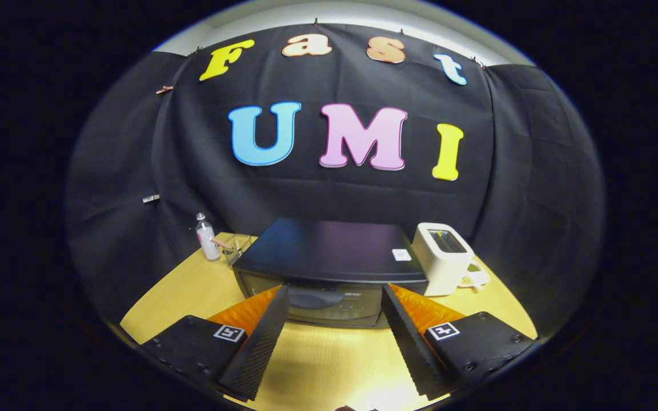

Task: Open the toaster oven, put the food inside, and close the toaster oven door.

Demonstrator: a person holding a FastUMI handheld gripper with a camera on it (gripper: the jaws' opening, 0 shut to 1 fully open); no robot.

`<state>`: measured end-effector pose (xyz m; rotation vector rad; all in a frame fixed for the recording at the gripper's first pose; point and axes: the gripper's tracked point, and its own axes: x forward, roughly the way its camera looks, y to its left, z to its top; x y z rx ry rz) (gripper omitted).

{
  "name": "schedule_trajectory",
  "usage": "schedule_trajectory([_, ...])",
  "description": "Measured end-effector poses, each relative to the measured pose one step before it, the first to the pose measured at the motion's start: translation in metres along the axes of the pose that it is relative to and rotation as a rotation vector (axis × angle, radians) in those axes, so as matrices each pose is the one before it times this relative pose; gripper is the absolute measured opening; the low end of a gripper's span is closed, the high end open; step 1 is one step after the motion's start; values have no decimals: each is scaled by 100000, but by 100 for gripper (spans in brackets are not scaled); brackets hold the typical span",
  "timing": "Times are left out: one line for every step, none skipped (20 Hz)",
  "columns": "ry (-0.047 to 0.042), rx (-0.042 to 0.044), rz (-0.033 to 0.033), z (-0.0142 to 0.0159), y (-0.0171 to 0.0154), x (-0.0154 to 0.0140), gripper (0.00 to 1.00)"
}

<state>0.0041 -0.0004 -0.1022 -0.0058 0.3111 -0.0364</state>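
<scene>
A black toaster oven (329,251) stands on the wooden table (192,288), just ahead of my fingers. Its glass door (317,299) faces me and looks closed, with the handle along its top edge. My gripper (334,294) is open, its two fingers spread wide with nothing between them, their tips close in front of the door. I cannot make out the food clearly; something pinkish lies on a wire rack (236,246) behind the oven's left corner.
A small clear bottle (207,237) stands left of the oven by the wire rack. A white pop-up toaster (443,257) sits right of the oven, with a small pale thing (473,278) beside it. Black cloth walls close in behind.
</scene>
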Motion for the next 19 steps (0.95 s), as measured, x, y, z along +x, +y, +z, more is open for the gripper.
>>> schedule_trajectory([-3059,-577,-1561,1231,-1154,-881,99])
schedule_trajectory([-2050,163,-1753,1025,-1208,-914,99])
schedule_trajectory([-1395,831,-2017,707,-1298,-837,99])
schedule_trajectory([-863,916,-2301,482,-1438,-811,99])
schedule_trajectory([-419,825,-2617,539,-1507,-795,99])
schedule_trajectory([-243,169,-2667,456,-1473,-560,99])
schedule_trajectory([-787,-706,-2251,491,-1305,-545,99])
schedule_trajectory([-1285,-1287,-2248,876,-1337,-388,99])
schedule_trajectory([-1714,-1467,-1632,770,-1228,-242,99])
schedule_trajectory([-1412,-913,-1376,712,-1134,-90,99])
schedule_trajectory([-1813,-353,-1195,684,-932,-72,99])
schedule_trajectory([-1095,438,-804,601,-920,120,99])
schedule_trajectory([-895,698,-408,312,-686,227,99])
schedule_trajectory([-483,792,227,128,-566,283,99])
schedule_trajectory([-816,232,691,153,-392,426,99])
schedule_trajectory([-626,-241,785,252,-488,572,99])
schedule_trajectory([-322,-493,1130,-38,-313,678,99])
schedule_trajectory([-480,-711,1563,50,-251,683,99])
schedule_trajectory([-155,-452,1157,22,-268,695,99])
